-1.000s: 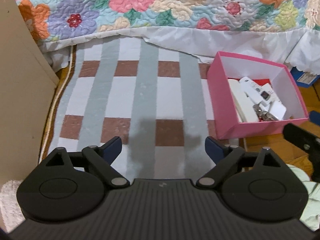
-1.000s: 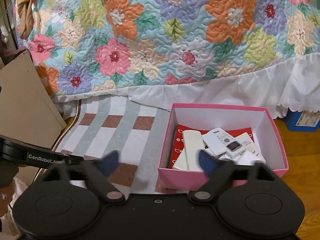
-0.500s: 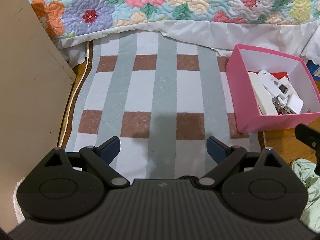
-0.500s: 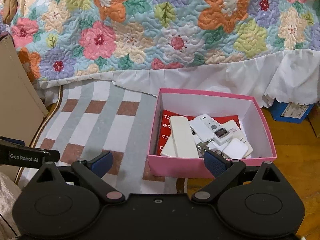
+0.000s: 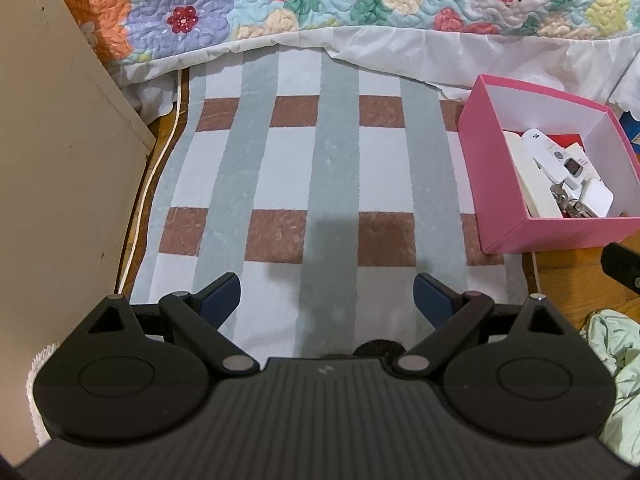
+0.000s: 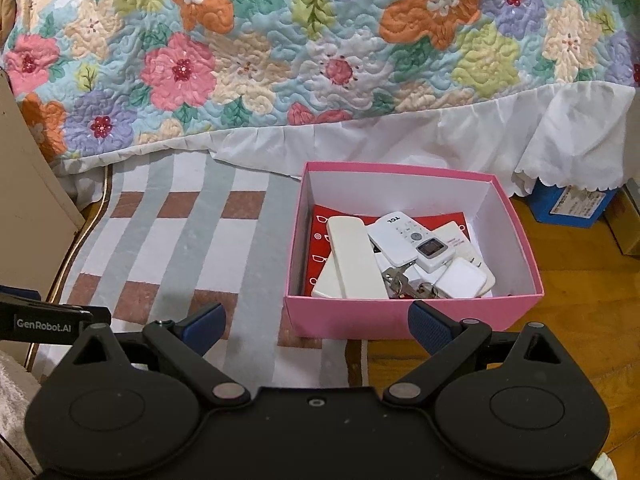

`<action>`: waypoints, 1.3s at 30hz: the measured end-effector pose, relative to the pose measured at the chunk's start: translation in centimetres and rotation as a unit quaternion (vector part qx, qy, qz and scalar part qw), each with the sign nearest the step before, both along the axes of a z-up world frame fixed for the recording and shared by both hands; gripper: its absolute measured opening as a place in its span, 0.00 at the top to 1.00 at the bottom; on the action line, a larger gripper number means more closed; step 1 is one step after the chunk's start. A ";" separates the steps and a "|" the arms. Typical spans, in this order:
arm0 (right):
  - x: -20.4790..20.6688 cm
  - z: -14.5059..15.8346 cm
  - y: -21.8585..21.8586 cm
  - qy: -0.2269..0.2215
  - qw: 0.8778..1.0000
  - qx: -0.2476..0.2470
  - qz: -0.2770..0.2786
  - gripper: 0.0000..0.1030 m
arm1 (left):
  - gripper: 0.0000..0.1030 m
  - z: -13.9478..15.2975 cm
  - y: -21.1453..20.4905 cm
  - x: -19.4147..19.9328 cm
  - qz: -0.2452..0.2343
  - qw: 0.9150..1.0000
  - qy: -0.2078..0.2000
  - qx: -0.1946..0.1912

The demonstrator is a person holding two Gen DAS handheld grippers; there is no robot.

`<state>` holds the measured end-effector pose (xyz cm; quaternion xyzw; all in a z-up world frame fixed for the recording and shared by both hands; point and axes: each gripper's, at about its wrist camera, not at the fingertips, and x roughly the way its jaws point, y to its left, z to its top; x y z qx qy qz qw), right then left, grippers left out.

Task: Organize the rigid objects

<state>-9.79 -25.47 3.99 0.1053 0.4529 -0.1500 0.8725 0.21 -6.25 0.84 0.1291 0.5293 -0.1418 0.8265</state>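
Observation:
A pink box stands at the right edge of a checked rug; it also shows in the left wrist view. Inside lie a long cream remote, a white TCL remote, a small white device with a screen, a white square adapter, keys and a red card. My left gripper is open and empty above the rug. My right gripper is open and empty just in front of the box.
A bed with a floral quilt and white skirt lies behind. A beige cabinet stands at the left. A blue box sits on the wooden floor at right. Pale green cloth lies near the left gripper.
Both grippers have drawn back and shifted slightly; the box sits farther right in the left view and nearer centre in the right view. Both stay open and empty.

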 end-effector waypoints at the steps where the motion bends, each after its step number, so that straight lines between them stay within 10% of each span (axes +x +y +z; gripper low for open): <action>1: 0.0 0.0 0.0 0.001 1.000 -0.001 0.000 0.03 | 0.09 0.0 0.0 0.1 0.001 1.000 0.001 0.001; 39: 0.5 -1.0 0.3 0.031 0.999 -0.029 0.009 0.03 | 0.09 -0.8 0.6 0.4 0.004 0.999 0.030 0.014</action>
